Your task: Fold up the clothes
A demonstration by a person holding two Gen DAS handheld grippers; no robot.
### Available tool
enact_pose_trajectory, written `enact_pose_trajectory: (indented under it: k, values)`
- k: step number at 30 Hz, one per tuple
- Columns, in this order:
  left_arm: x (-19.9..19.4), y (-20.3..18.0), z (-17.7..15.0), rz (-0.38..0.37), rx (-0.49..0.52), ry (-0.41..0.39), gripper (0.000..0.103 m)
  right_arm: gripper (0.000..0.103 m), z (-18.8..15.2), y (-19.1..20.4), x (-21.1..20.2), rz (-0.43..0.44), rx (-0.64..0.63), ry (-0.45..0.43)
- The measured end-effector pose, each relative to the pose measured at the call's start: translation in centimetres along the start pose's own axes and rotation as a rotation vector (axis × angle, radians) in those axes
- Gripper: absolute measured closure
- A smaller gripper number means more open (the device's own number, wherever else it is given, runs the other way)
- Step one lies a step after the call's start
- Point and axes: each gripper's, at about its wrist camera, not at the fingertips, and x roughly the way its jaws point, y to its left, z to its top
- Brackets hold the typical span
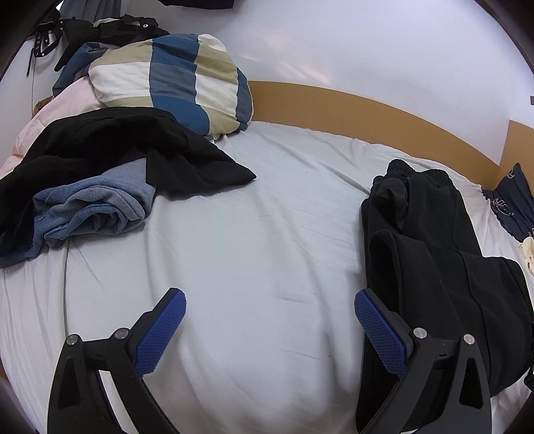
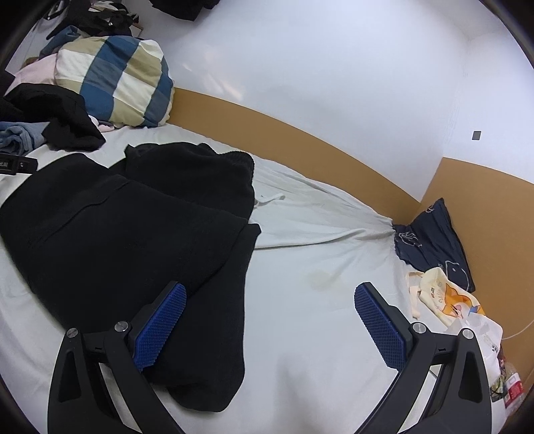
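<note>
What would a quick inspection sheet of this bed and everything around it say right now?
Surface: bed sheet, pale, wrinkled.
Job's things: black trousers lying partly folded on the sheet; black top and jeans heaped together at the far left.
Clutter: striped pillow, navy cloth, printed tote bag, black straps behind the pillow.
Grippers: left gripper open over bare sheet; right gripper open, one finger over the trousers, holding nothing.
Cables: thin white cord at the right edge.
Surroundings: white wall with a tan band along the bed.
</note>
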Motion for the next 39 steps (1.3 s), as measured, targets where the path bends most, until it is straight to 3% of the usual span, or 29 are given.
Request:
enact_pose_trajectory:
  k: [3, 6, 9, 11, 18, 22, 28, 30, 33, 36, 39]
  values:
    - [0.0, 0.0, 0.0, -0.002, 0.000, 0.000, 0.001, 0.000, -0.4, 1.4, -1.7, 0.086, -0.115, -0.013]
    - [0.1, -0.2, 0.0, -0.002, 0.010, 0.005, 0.001, 0.000, -0.5, 1.7, -2.3, 0.226, -0.136, 0.029]
    - [0.0, -0.5, -0.1, 0.003, 0.025, 0.002, 0.001, 0.004, -0.4, 2.9, -2.2, 0.266, -0.220, 0.054]
    - [-0.1, -0.6, -0.1, 0.006, 0.032, -0.003, 0.001, 0.012, -0.3, 3.9, -2.0, 0.267, -0.295, 0.070]
    - [-0.2, -0.8, -0.1, 0.022, 0.042, -0.011, 0.001, 0.017, 0.1, 8.4, -1.1, 0.257, -0.718, 0.040]
    - [-0.1, -1.1, -0.1, 0.032, 0.056, -0.009, 0.001, 0.017, 0.8, 8.3, 0.0, 0.310, -0.759, 0.072]
    - [-1.0, -1.7, 0.0, -0.016, 0.106, -0.041, 0.001, 0.017, 0.7, 7.0, 0.7, 0.364, -0.643, 0.067]
    - [-3.0, -2.6, -0.3, 0.013, 0.213, -0.142, 0.002, 0.017, 0.4, 6.2, 1.0, 0.395, -0.574, 0.057]
    - [-7.4, -5.4, -2.3, 0.060, 0.524, -0.400, 0.003, 0.014, 0.0, 5.1, 1.6, 0.436, -0.468, 0.040]
    - [-9.3, -8.4, -4.5, -0.041, 0.860, -0.428, 0.002, 0.009, -0.5, 4.0, 2.2, 0.477, -0.351, 0.026]
    - [-9.4, -10.3, -6.6, -0.090, 1.094, -0.416, 0.002, 0.008, -0.7, 3.2, 2.3, 0.506, -0.298, 0.028]
